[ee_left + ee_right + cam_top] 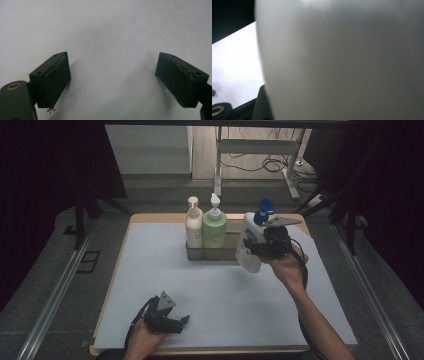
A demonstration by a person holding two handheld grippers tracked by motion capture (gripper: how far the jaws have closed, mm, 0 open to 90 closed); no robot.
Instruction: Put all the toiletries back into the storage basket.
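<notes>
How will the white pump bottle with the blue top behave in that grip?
The white pump bottle with the blue top is probably rigid plastic. Its smooth wall looks slippery. Held tilted by the right gripper, it may well swing, the tall pump adding top weight.

room: dim, dark curtains (45, 165) hung at both sides | floor: grey carpet (45, 285), pale wood beyond | furniture: white-legged desk frame (260, 155) stood behind, cables (260, 166) lay under it | table (120, 285): wooden edge, white sheet (220, 295) covered it

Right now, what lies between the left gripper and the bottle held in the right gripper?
In the high view, only bare white mat separates the left gripper from the white bottle.
</notes>
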